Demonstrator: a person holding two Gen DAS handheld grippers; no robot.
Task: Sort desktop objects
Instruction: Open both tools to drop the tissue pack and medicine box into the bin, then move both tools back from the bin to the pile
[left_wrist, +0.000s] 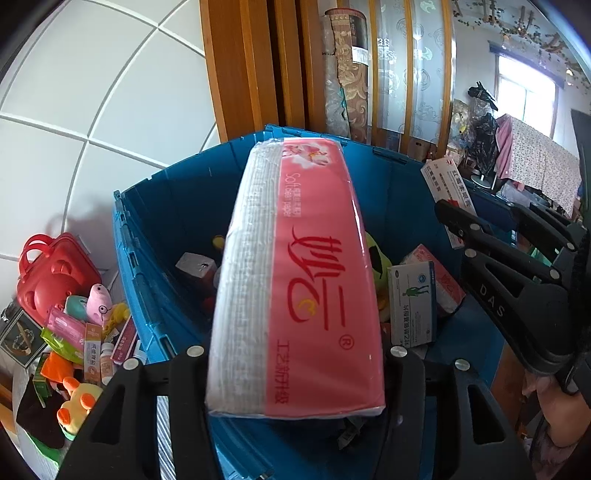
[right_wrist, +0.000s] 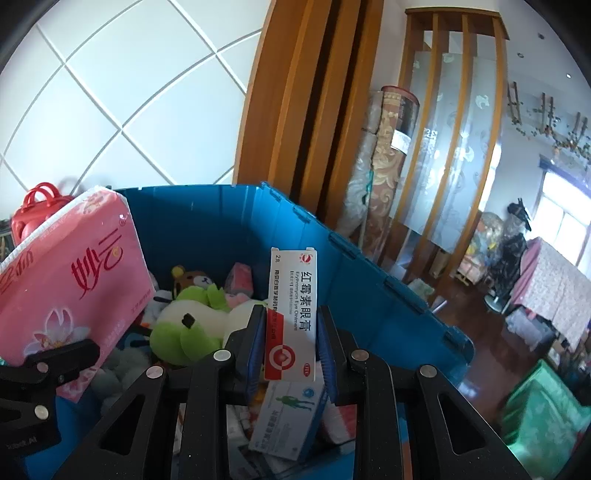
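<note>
My left gripper (left_wrist: 295, 350) is shut on a pink tissue pack (left_wrist: 295, 280) and holds it above the open blue bin (left_wrist: 155, 236). The pack also shows in the right wrist view (right_wrist: 70, 280), at the left. My right gripper (right_wrist: 291, 332) is shut on a white and red eye ointment box (right_wrist: 293, 314), upright over the bin (right_wrist: 369, 295). The right gripper (left_wrist: 461, 221) and its box (left_wrist: 443, 184) show at the right of the left wrist view. Plush toys, a green frog (right_wrist: 184, 325) and a blue-white medicine box (right_wrist: 288, 417) lie in the bin.
Left of the bin lies a pile of small items: a red case (left_wrist: 51, 273), a pink plush (left_wrist: 99, 299), boxes and a yellow duck (left_wrist: 77, 406). A white tiled wall and wooden frame (left_wrist: 243, 66) stand behind. A room with furniture opens to the right.
</note>
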